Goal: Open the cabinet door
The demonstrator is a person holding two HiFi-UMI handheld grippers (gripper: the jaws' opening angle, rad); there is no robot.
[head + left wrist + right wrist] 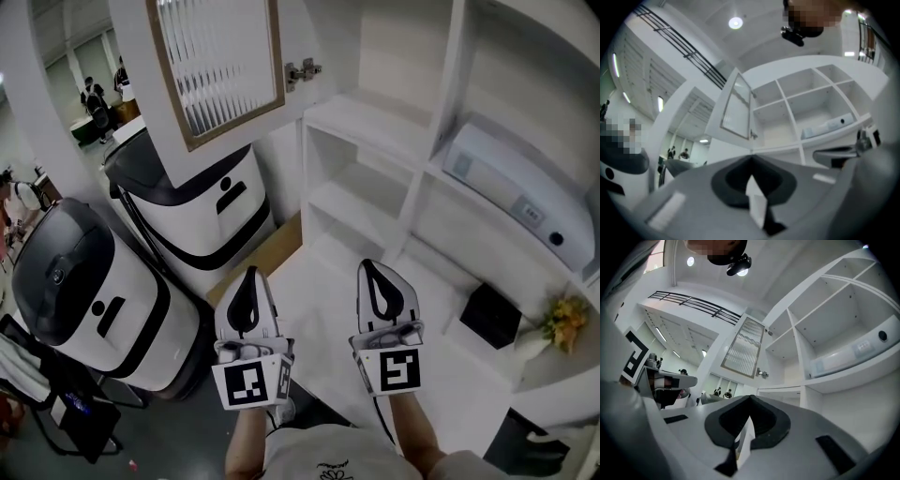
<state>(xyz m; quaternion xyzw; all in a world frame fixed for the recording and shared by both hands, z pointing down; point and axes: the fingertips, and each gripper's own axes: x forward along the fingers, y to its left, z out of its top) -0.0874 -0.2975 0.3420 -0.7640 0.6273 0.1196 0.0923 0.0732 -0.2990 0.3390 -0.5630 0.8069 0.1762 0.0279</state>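
Observation:
The cabinet door [220, 66], white with a wood-framed slatted pane, stands swung open at the top left, its hinge [302, 71] bare at the edge. The white cabinet [375, 187] shows open shelves behind it. My left gripper [248, 274] and right gripper [371, 266] hang side by side low in the head view, well below the door and touching nothing. Both have their jaws together with nothing held. The door [736, 108] appears above my left gripper [751, 160] in the left gripper view. In the right gripper view the door [744, 348] is above my right gripper [750, 397].
Two white-and-black machines [187, 206] [84, 291] stand left of the cabinet. A white device [520, 192] lies on a right shelf, with a black box [490, 316] and yellow flowers [562, 319] lower down. People stand in the far background [94, 98].

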